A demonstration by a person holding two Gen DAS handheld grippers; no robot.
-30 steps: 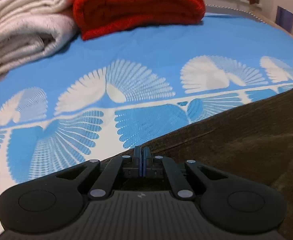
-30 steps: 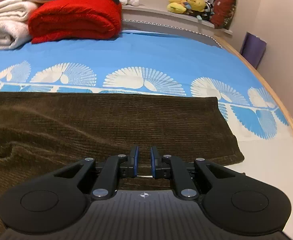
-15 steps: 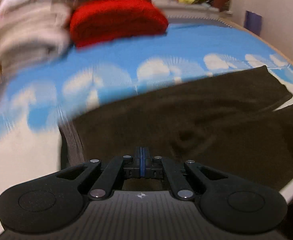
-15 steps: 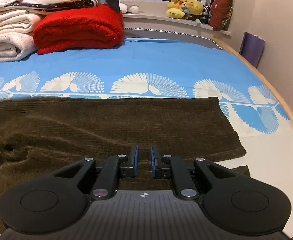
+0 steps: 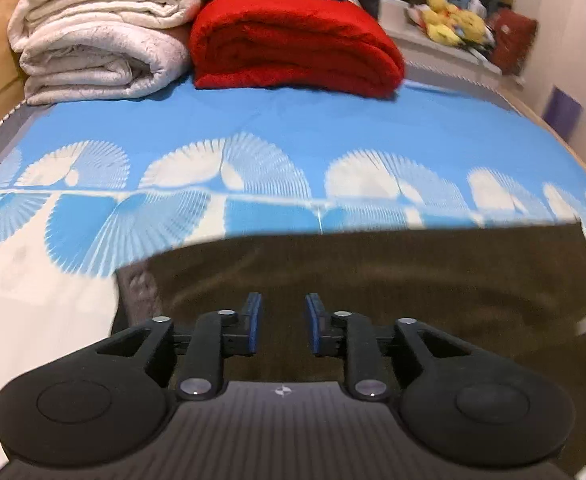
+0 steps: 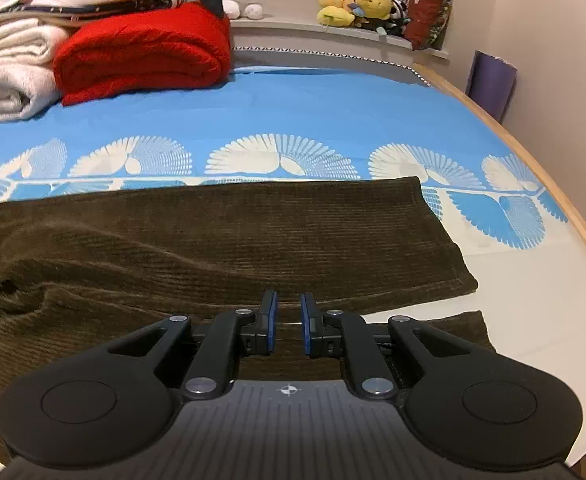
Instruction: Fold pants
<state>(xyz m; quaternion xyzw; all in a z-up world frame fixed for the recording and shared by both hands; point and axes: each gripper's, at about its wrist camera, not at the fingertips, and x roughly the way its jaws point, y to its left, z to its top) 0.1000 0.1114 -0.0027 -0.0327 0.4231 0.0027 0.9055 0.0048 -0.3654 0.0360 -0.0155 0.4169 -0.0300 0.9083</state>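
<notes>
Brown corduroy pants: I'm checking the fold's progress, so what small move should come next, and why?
Probably lower the right tongs and pinch the near leg's hem: the pants lie lengthwise on the bed sheet, both sets of tongs are empty, and the left tongs are opening.

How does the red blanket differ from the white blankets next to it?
The red blanket is one bright red folded bundle; the white blankets are off-white, two bundles stacked. More folded linens lie on the white blankets, with an edge reaching over the red one. In both views the red blanket sits right of the white blankets, nearer the windowsill. Both are thick, folded with rounded edges forward, and rest at the far end of the blue sheet.
</notes>
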